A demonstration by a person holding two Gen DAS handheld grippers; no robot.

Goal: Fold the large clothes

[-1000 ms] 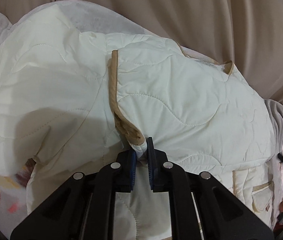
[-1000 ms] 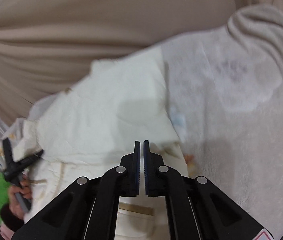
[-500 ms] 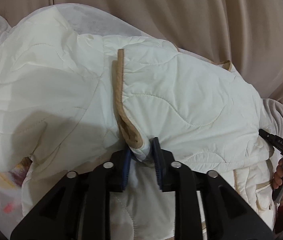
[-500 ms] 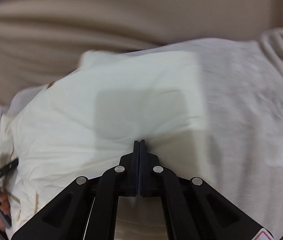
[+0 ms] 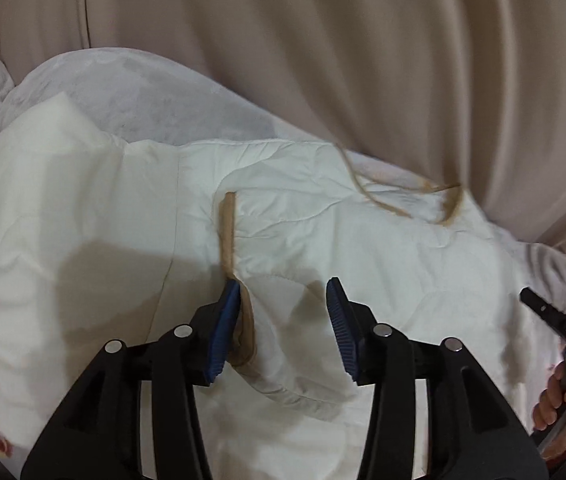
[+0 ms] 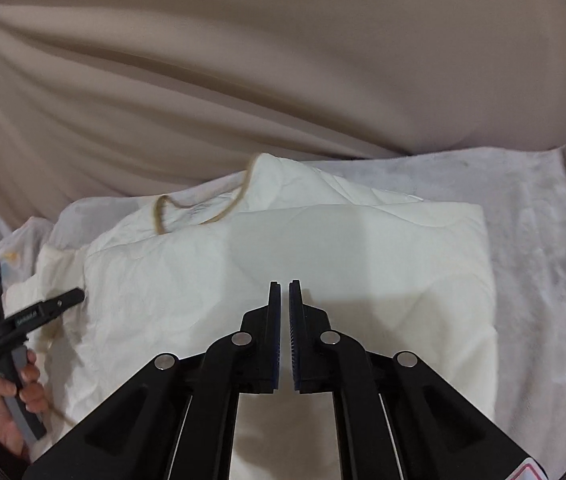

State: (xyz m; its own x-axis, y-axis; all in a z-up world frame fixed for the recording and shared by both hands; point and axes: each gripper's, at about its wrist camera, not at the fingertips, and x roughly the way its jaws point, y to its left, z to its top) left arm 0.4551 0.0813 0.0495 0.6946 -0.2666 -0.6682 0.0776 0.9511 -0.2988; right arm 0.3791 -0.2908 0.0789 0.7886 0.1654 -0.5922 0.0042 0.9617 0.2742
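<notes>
Hovering low over the quilted cream jacket (image 5: 383, 248), left hand-held gripper (image 5: 283, 316) has its jaws spread wide, released, nothing between the blue pads (image 5: 225, 328). Its left pad sits right against the tan trim (image 5: 228, 232) of the jacket's front edge; that trim runs from the pad up toward 12 o'clock. Right pad is over plain quilting, contact unclear.

Right hand-held gripper (image 6: 284, 332) points forward over the folded part of the jacket (image 6: 323, 264), jaws nearly together with a thin slit between them, no cloth in the slit. Gripper angled down toward the fabric; touching or not, can't tell.

Jacket lies bunched and partly folded on a pale fleecy blanket (image 6: 543, 264), collar loop of trim (image 6: 203, 210) at 11 o'clock in the right wrist view. Beige drape (image 6: 283, 80) fills the background.

Each camera catches the other tool: person's left hand (image 6: 11, 396) wrapped around its handle at 8 o'clock in the right view, right hand (image 5: 559, 396) gripping its handle at 4 o'clock in the left view.
</notes>
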